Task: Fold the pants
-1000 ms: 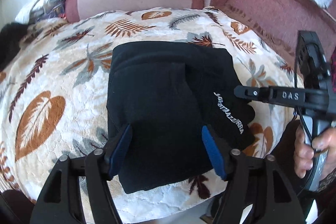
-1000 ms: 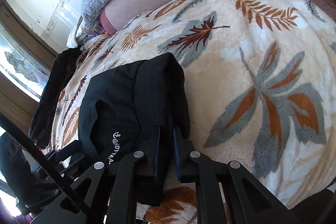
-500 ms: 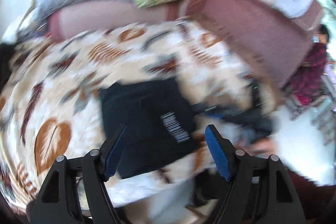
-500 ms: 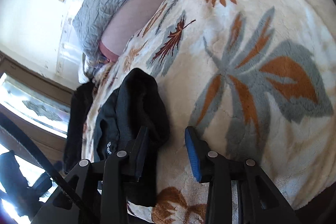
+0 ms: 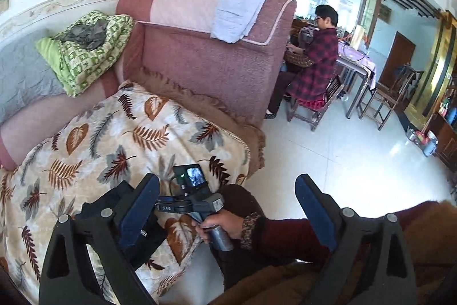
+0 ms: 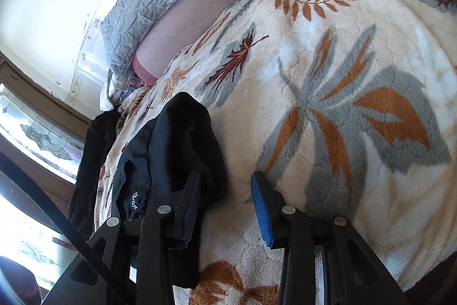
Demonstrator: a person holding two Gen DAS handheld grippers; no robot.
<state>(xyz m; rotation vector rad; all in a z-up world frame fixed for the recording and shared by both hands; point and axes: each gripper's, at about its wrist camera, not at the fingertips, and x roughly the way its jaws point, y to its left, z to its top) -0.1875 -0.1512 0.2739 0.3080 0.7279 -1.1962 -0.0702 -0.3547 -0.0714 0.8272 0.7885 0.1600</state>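
The black pants (image 6: 177, 139) lie folded into a small bundle on the leaf-patterned blanket (image 6: 342, 76), white lettering showing. My right gripper (image 6: 225, 187) rests low on the blanket with its jaws apart. Its left finger (image 6: 191, 196) sits beside the bundle's edge, and only blanket lies between the pads. My left gripper (image 5: 225, 185) is lifted well above the sofa, jaws opening wide with nothing between them. In the left wrist view the pants (image 5: 155, 233) peek out behind the left finger, and a hand (image 5: 225, 227) holds the right gripper's handle.
A green patterned quilt (image 5: 85, 47) and a grey quilt (image 5: 20, 70) lie on the sofa back. The maroon sofa arm (image 5: 214, 62) stands at the blanket's far end. A person (image 5: 317, 62) sits at a table across the tiled floor (image 5: 342, 147). Another dark garment (image 6: 94, 139) hangs off the blanket's left edge.
The left gripper rose away from the pants and swung right, its jaws spreading. The right gripper, which was shut on the pants' edge, let go and now stands open beside it.
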